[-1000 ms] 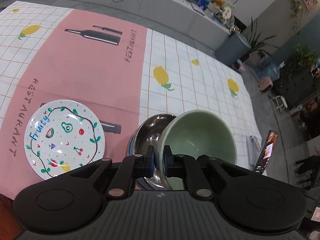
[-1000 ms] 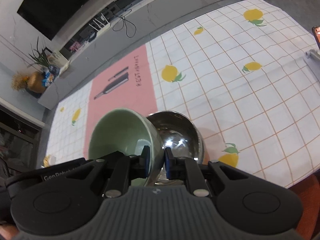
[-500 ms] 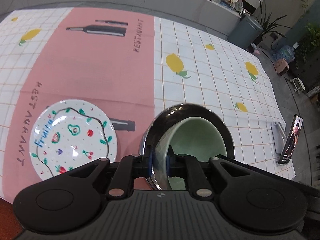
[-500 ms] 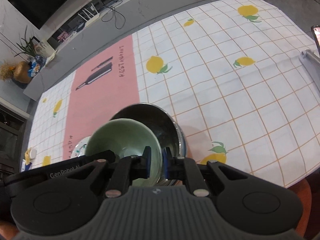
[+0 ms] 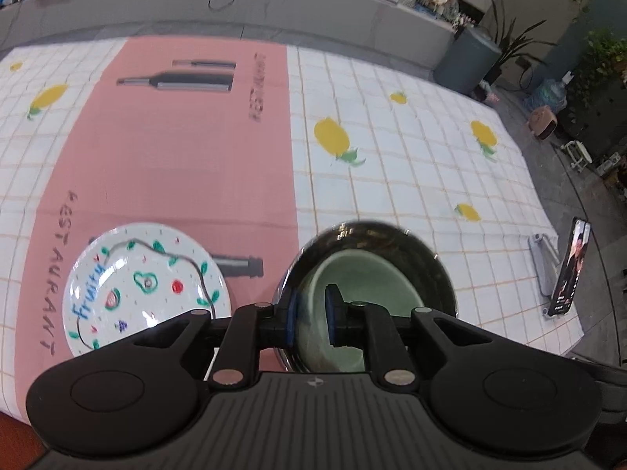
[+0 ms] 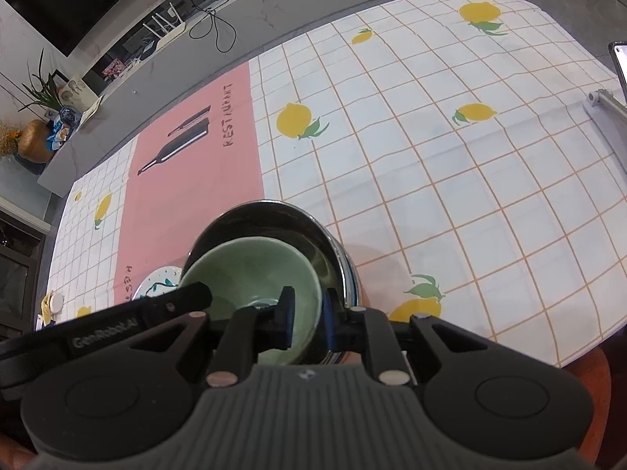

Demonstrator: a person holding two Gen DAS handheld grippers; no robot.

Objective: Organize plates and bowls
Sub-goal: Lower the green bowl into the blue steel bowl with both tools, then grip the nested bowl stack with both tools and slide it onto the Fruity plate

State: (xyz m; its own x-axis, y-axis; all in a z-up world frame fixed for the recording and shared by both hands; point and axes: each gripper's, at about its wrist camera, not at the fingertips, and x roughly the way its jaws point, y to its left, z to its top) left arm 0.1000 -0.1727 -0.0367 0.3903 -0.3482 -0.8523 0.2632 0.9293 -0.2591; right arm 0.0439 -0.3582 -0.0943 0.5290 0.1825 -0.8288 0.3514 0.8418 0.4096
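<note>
With the green bowl (image 5: 364,274) already nested in the steel bowl (image 5: 415,246), we ease both grippers, left (image 5: 311,313) and right (image 6: 305,313), apart off its rim, leaving only the fruit plate (image 5: 145,286) beside the steel bowl unsorted.

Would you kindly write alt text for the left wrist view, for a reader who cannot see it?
A green bowl sits nested in a steel bowl on a tablecloth; the left gripper straddles the green bowl's near rim, jaws opening. A fruit-painted plate lies to the left, apart from the bowls.
</note>
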